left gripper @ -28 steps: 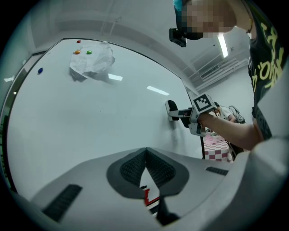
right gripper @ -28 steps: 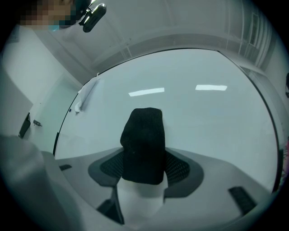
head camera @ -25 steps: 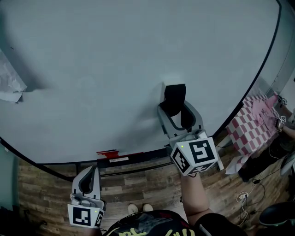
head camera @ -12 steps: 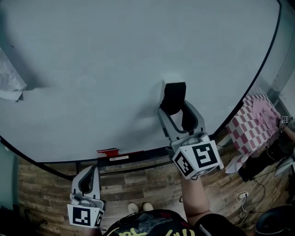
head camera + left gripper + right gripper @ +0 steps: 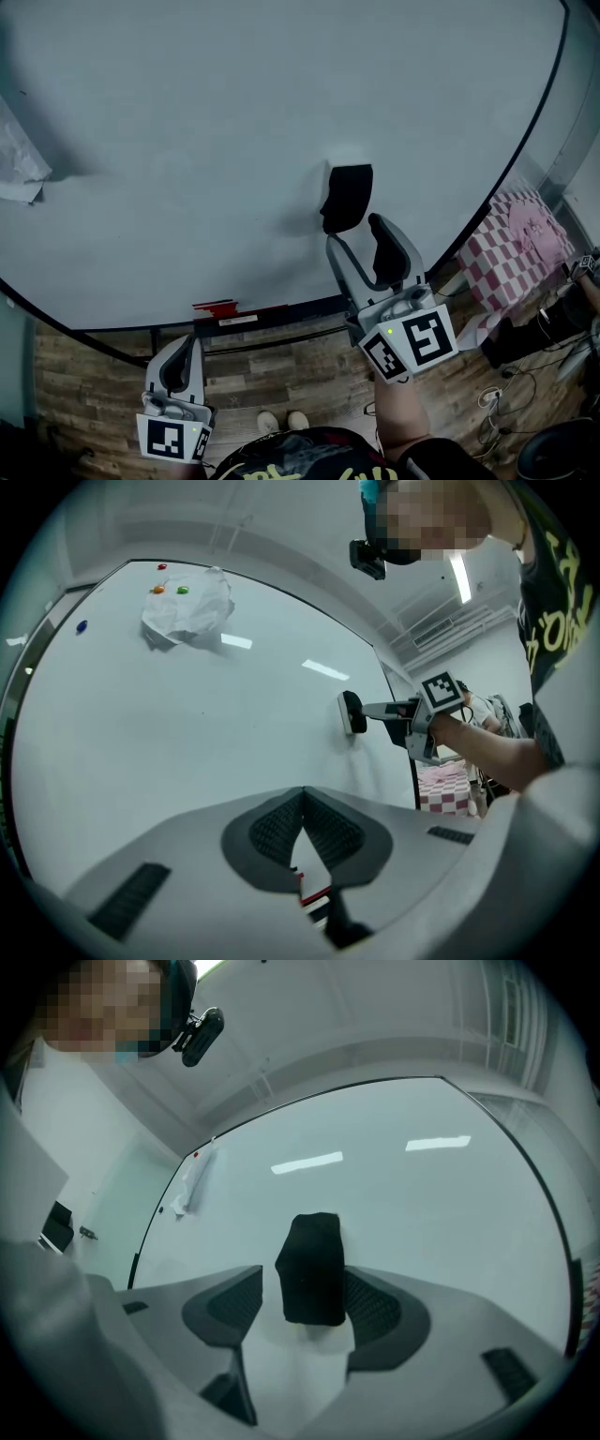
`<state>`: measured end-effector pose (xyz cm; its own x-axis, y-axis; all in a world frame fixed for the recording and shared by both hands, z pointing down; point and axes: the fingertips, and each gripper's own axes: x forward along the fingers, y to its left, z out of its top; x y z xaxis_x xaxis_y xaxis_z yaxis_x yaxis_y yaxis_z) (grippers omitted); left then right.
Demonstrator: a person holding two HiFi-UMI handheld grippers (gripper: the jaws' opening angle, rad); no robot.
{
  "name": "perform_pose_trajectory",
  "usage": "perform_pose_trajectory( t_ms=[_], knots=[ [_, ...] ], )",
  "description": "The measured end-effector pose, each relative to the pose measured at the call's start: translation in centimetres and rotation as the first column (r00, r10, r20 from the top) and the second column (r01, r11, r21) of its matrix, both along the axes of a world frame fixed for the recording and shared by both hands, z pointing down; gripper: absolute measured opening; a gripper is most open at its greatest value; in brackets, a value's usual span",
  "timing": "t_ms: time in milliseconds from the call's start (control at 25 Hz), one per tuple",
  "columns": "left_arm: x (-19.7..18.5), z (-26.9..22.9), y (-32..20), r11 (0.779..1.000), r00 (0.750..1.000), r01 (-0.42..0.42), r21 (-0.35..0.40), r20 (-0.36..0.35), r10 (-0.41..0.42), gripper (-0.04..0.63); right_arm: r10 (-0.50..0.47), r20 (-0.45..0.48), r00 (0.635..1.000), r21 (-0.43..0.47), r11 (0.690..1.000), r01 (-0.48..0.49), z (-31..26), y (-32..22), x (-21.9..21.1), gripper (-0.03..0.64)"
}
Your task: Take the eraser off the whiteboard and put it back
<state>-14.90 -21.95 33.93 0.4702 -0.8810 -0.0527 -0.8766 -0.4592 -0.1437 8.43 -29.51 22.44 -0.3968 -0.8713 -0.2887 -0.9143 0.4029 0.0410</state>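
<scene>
A black eraser (image 5: 347, 197) sticks to the whiteboard (image 5: 187, 141), with a pale edge along its left side. My right gripper (image 5: 358, 236) is open just below it, its fingertips level with the eraser's lower end and apart from it. In the right gripper view the eraser (image 5: 312, 1267) stands upright on the board ahead of the spread pads of the right gripper (image 5: 302, 1290). My left gripper (image 5: 186, 345) hangs low by the board's bottom edge, shut with nothing in it. The left gripper view shows the left gripper (image 5: 302, 819), the eraser (image 5: 352, 712) and the right gripper (image 5: 386, 709).
A crumpled white sheet (image 5: 19, 169) is stuck to the board at the far left, with small coloured magnets (image 5: 169, 590) near it. A red item (image 5: 217, 308) lies on the board's ledge. A pink checkered cloth (image 5: 511, 248) and cables lie on the wooden floor (image 5: 84, 394) at the right.
My right gripper has drawn back down from the eraser, which earlier sat between its fingers. The eraser stays on the board. The left gripper has not moved.
</scene>
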Motion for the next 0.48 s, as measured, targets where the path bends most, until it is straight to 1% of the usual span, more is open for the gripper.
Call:
perform_pose_trajectory(
  t_ms=[80, 280, 480],
  knots=[
    [0.2, 0.0, 0.0, 1.000, 1.000, -0.005, -0.005, -0.001, 0.005, 0.006, -0.015, 0.000, 1.000, 0.003, 1.000, 0.015, 0.0, 0.6, -0.3, 0.256],
    [0.7, -0.3, 0.0, 1.000, 1.000, -0.018, 0.016, 0.007, 0.018, 0.006, -0.074, -0.003, 0.997, 0.005, 0.997, 0.074, 0.5, 2.3, -1.2, 0.256],
    [1.2, -0.5, 0.2, 1.000, 1.000, -0.022, 0.022, 0.009, 0.022, 0.006, -0.138, -0.024, 0.990, -0.015, 0.990, 0.138, 1.6, 3.9, -2.7, 0.255]
  ],
)
